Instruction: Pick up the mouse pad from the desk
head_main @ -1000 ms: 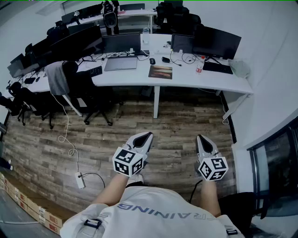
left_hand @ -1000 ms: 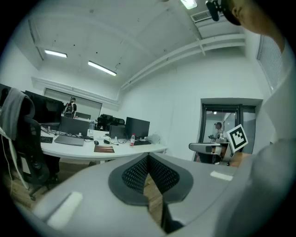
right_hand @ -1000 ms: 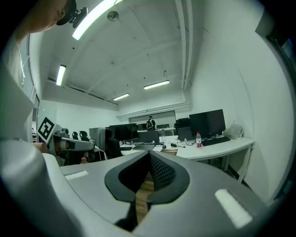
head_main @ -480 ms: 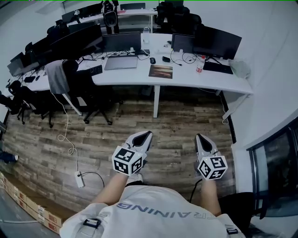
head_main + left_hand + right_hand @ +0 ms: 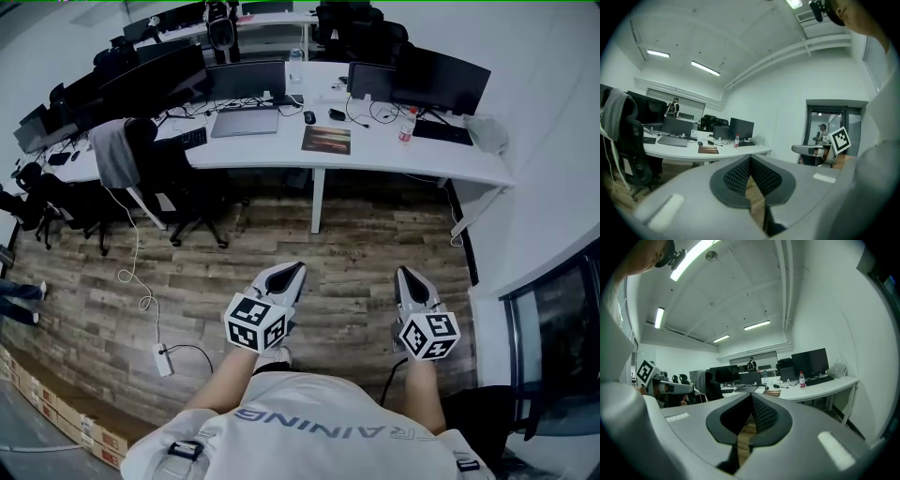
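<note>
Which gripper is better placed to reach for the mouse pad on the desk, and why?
Left, but only slightly. Both the left gripper and the right gripper are shut, empty and far from the desk. In the head view, the mouse pad lies more nearly ahead of the left one.

The long white desk (image 5: 371,153) holds a flat brown mouse pad (image 5: 326,140) near its front edge, a closed grey laptop (image 5: 245,123) to the left, a small black mouse (image 5: 308,117) behind the pad, black screens (image 5: 441,80), a black keyboard (image 5: 439,134) and a small clear bottle (image 5: 405,129).
</note>
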A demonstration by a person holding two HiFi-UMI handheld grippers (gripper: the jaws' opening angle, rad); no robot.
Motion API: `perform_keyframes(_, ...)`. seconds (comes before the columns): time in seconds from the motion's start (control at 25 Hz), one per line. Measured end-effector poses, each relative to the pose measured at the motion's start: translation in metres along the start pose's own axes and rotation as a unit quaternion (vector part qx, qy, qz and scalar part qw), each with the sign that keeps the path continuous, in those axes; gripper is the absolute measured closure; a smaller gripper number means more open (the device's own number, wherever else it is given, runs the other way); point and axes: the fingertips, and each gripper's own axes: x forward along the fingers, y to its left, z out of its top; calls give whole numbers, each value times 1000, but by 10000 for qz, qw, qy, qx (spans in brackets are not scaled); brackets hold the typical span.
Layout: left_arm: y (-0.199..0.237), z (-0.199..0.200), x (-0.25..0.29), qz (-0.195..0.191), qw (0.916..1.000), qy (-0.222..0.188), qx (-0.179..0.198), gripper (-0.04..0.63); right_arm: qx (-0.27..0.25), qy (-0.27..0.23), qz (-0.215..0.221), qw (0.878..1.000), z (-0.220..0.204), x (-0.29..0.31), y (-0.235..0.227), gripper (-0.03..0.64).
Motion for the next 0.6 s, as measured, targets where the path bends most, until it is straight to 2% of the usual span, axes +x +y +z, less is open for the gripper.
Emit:
perform_keyframes(0.28, 27, 0, 1, 41, 10000, 13, -61, 595, 9, 85, -21, 10000, -4, 24, 8, 603)
perform_keyframes(0.6, 82, 9, -1, 39, 9999, -65, -74, 595, -78, 88, -5, 9999, -1, 74, 34, 603)
